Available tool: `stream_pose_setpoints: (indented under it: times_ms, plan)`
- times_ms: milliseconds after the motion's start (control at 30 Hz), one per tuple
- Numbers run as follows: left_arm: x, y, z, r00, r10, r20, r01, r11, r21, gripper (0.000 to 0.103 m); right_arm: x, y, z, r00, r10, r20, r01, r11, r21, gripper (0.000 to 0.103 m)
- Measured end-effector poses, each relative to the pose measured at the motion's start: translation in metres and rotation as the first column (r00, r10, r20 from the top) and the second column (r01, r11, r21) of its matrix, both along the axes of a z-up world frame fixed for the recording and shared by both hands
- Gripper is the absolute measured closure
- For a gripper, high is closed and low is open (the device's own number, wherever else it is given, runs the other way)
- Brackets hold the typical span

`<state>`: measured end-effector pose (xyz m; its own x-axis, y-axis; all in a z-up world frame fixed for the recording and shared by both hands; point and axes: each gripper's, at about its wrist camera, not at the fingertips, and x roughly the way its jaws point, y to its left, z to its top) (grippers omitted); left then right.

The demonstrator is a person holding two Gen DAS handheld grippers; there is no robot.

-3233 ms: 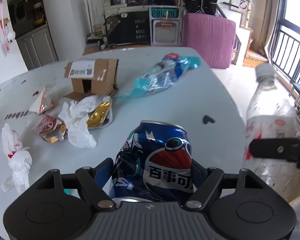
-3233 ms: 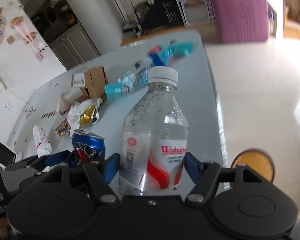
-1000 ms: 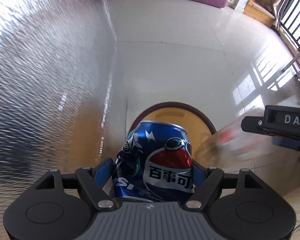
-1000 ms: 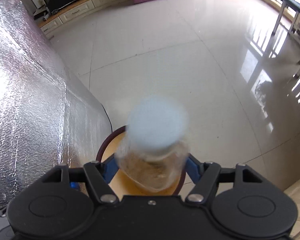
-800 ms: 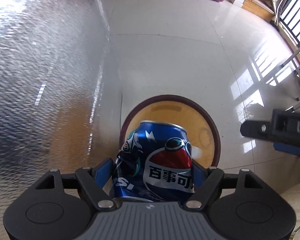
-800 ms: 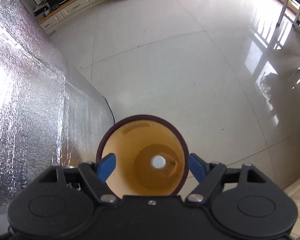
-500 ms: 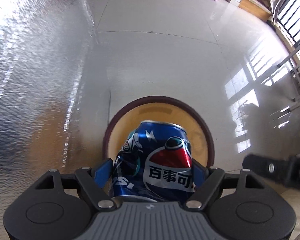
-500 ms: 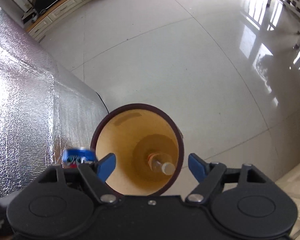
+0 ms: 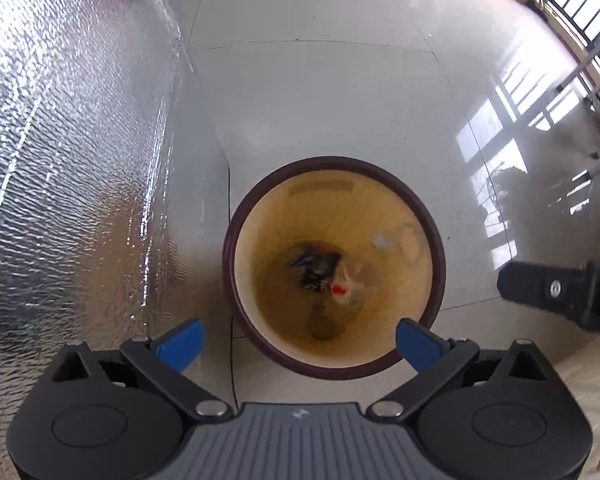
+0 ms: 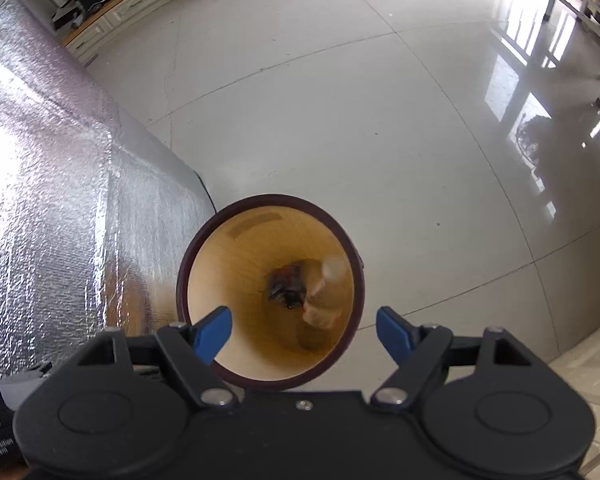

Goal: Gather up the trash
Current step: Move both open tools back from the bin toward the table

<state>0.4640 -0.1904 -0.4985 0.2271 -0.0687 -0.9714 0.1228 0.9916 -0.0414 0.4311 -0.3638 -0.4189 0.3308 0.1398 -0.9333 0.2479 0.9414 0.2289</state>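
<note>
Dark-rimmed round bin with tan inner wall [image 9: 428, 216] standing on glossy tiles, holding dark crumpled can [image 9: 314, 270] and clear bottle [image 10: 320, 304], blurred, at bottom. Left gripper [image 9: 298, 338] and right gripper [image 10: 304, 330] hovering at six o'clock, jaws wide, carrying nothing. Further trash, if any, lying out of view.

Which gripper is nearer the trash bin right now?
Left, slightly. The left gripper hangs open directly over the trash bin; the right gripper, also open, sits a bit higher and off toward its side.
</note>
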Motion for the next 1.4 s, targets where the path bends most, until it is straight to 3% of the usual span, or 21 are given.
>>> stream_pose_setpoints:
  times_ms: [367,633,900,1400]
  plan:
    - [-0.014,0.019,0.04,1.0,0.016,0.019,-0.016,1.0,-0.003,0.002,-0.011,0.003,0.029,0.999,0.043,0.023,-0.042,0.998,-0.04,0.022]
    - [-0.031,0.034,0.077,0.998,0.012,0.063,-0.013,1.0,0.003,0.002,-0.027,0.005,0.06,0.996,0.061,0.058,-0.057,0.996,-0.071,0.012]
    - [-0.06,0.044,0.128,0.993,-0.009,0.121,0.008,1.0,0.005,0.001,-0.058,0.0,0.103,0.991,0.084,0.108,-0.07,0.989,-0.129,0.0]
    - [-0.119,0.05,0.243,0.963,-0.044,0.265,0.055,0.998,-0.034,0.0,-0.134,-0.008,0.183,0.98,0.08,0.184,-0.04,0.977,-0.209,0.0]
